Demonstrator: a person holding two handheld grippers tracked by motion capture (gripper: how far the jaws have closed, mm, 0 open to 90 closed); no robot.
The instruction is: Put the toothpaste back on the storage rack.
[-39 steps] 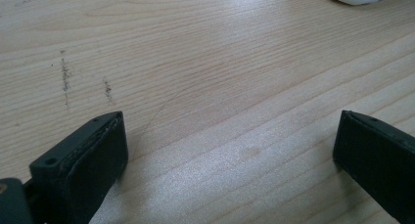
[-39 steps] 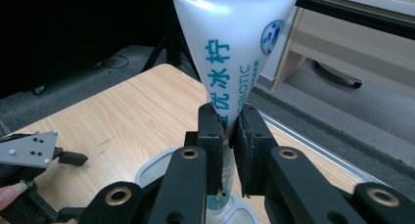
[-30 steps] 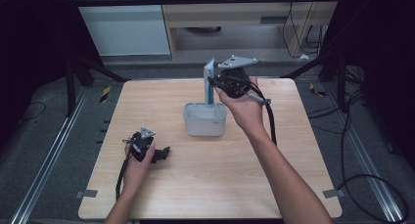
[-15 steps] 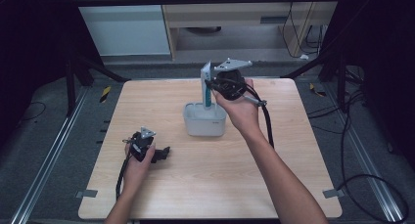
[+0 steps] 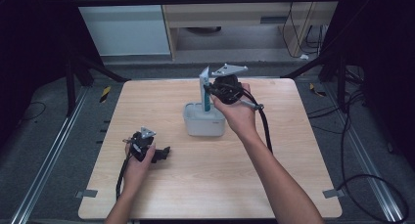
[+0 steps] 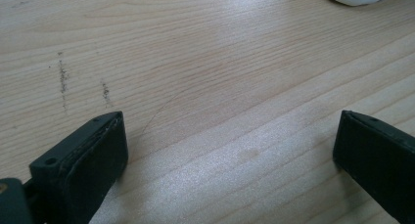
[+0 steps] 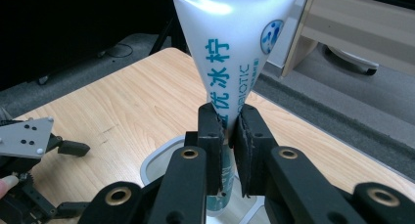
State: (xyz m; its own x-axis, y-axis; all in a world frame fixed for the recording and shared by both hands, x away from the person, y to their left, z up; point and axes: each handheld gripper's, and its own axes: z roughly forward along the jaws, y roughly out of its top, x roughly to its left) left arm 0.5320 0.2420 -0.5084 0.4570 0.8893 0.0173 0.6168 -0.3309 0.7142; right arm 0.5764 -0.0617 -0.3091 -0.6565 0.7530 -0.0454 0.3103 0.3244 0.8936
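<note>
Right gripper [image 7: 228, 131] has its jaws pinched tight on the toothpaste tube [image 7: 235, 43], clamped round the narrow lower part w/ the wide crimped end sticking up. Tube stands upright, bottom end down inside the white cup [image 5: 203, 120] near the middle of the table [image 5: 293, 150]. Writing on it: teal Chinese chars "优冰柠" plus "...BIOTIC", start of that word is hidden behind a jaw. Round blue logo is there too but can't read it. Tube top is cut off in the right gripper view. Left gripper [image 5: 164, 153] sits low on the table's left-front area, jaws wide apart, nothing between them but bare wood.
</note>
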